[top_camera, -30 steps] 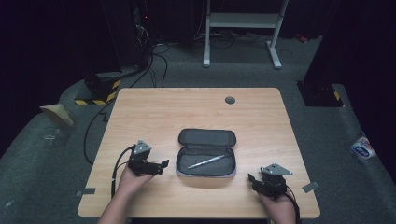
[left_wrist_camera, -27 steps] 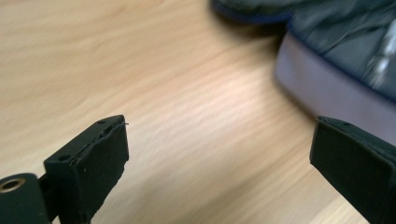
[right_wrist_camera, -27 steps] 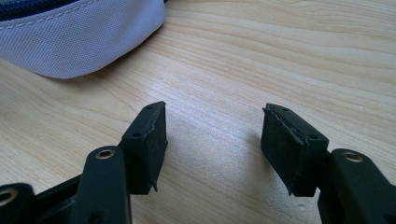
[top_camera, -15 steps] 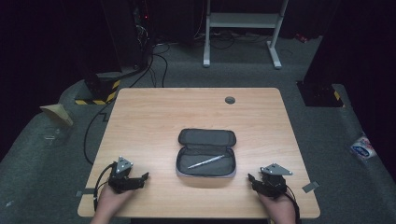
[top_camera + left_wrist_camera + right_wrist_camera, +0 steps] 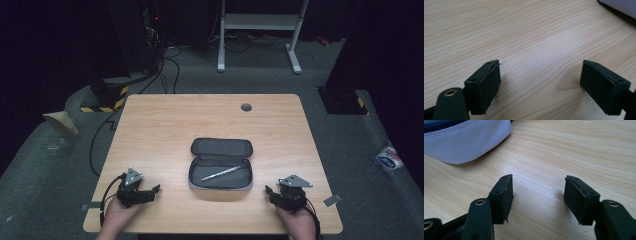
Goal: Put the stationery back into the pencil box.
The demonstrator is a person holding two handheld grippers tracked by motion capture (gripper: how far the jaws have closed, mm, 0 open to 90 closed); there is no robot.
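Grey pencil case [image 5: 220,164] lies unzipped at the centre of the counter [image 5: 165,125], a pen [image 5: 221,173] inside it. Left tool [image 5: 150,192], lower left, has just been narrowing its jaws on nothing; right tool [image 5: 270,192], lower right, gapes empty

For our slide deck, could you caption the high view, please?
Open pencil case holding a pen, flanked by empty left gripper and right gripper.

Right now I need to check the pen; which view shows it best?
The high view: the pen lies whole inside the open case. The gripper views catch just a corner of the case's grey outside, no pen.
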